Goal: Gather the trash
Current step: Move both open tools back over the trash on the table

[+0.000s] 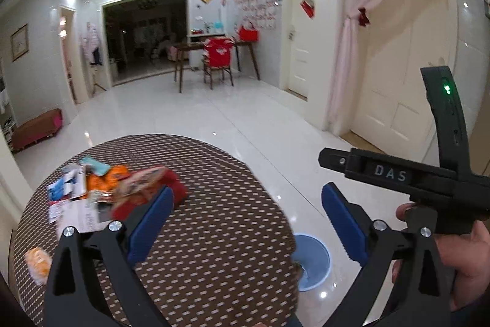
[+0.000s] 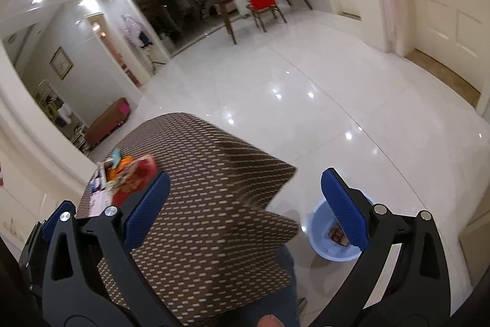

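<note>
Left wrist view: your left gripper (image 1: 246,222), black arms with blue ribbed pads, sits at the bottom of the frame with its jaws spread wide and nothing between them. Between the pads you see only the brown tablecloth with pale dashes (image 1: 214,204) on the round table.

Trash: a heap of wrappers and paper scraps (image 1: 101,192), red, orange, white and blue, lies on the cloth at lower left, just beyond the left pad and blurred. One orange-and-white packet (image 1: 38,264) lies apart near the left edge of the frame.

The pale blue plastic basin (image 1: 315,262) stands on the glossy white tile floor (image 1: 245,118), lower centre-right, partly hidden by the table edge.

At the right of the frame your right hand (image 1: 468,262) grips the black handle of the other tool.

Right wrist view: your right gripper (image 2: 245,210) also has its jaws wide apart, holding nothing. The same heap shows at mid-left beside the left pad. The basin sits at lower right behind the right pad, with a reddish-brown wrapper (image 2: 338,236) lying inside it.
</note>
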### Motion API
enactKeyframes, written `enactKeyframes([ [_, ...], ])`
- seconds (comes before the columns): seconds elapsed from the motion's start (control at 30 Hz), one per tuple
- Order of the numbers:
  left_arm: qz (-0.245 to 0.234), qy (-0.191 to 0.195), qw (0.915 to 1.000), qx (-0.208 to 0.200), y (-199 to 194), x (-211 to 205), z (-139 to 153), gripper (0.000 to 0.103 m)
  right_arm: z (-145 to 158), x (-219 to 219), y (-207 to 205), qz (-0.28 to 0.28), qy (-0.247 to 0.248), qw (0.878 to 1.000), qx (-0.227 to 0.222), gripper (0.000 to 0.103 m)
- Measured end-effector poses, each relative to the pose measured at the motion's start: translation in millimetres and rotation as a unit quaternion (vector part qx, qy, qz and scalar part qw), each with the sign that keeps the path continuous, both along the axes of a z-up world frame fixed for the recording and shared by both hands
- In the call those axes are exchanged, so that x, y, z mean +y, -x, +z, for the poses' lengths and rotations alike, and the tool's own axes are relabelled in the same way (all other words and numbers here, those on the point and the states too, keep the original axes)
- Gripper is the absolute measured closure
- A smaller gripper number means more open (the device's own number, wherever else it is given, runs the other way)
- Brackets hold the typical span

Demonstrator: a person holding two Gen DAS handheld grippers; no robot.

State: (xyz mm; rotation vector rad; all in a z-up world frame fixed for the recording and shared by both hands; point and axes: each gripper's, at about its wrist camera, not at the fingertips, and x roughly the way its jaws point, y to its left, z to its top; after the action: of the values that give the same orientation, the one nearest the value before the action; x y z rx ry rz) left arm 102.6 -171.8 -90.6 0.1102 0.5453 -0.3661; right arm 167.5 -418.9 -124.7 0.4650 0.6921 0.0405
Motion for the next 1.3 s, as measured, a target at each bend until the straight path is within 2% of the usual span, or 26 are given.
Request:
enactKeyframes([
  [0.23, 0.062, 0.014, 0.9974, -0.032, 16, 61, 13, 0.007, 19, 50, -1, 0.039, 0.015, 0.999, -0.024, 0.006],
  [0.37, 0.112, 0.029, 0.9925, -0.040, 19, 95, 13, 0.007, 26, 79, -5, 0.060, 0.027, 0.997, -0.031, 0.006],
  [0.5, 0.175, 0.041, 0.9825, -0.049, 19, 134, 10, 0.007, 29, 113, -10, 0.086, 0.042, 0.995, -0.037, 0.006],
  [0.6, 0.228, 0.042, 0.9709, -0.058, 21, 163, 4, 0.006, 29, 139, -15, 0.105, 0.055, 0.992, -0.039, 0.006],
  [0.67, 0.271, 0.036, 0.9602, -0.057, 18, 184, -1, 0.005, 27, 154, -18, 0.118, 0.060, 0.990, -0.039, 0.006],
  [0.8, 0.326, 0.037, 0.9443, -0.028, 8, 220, -21, 0.005, 24, 181, -27, 0.138, 0.072, 0.987, -0.039, 0.006],
  [0.93, 0.371, 0.018, 0.9283, 0.017, -8, 247, -46, 0.005, 13, 207, -38, 0.163, 0.082, 0.983, -0.030, 0.006],
  [1.07, 0.391, -0.002, 0.9189, 0.054, -21, 263, -64, 0.005, 1, 225, -49, 0.185, 0.087, 0.979, -0.011, 0.006],
  [1.17, 0.397, 0.001, 0.9145, 0.078, -28, 271, -74, 0.005, -9, 239, -54, 0.204, 0.091, 0.975, 0.003, 0.006],
  [1.23, 0.399, -0.002, 0.9124, 0.093, -34, 275, -81, 0.005, -17, 250, -59, 0.214, 0.089, 0.973, 0.019, 0.006],
  [1.3, 0.389, 0.004, 0.9149, 0.108, -41, 280, -86, 0.005, -24, 259, -61, 0.228, 0.087, 0.969, 0.032, 0.006],
])
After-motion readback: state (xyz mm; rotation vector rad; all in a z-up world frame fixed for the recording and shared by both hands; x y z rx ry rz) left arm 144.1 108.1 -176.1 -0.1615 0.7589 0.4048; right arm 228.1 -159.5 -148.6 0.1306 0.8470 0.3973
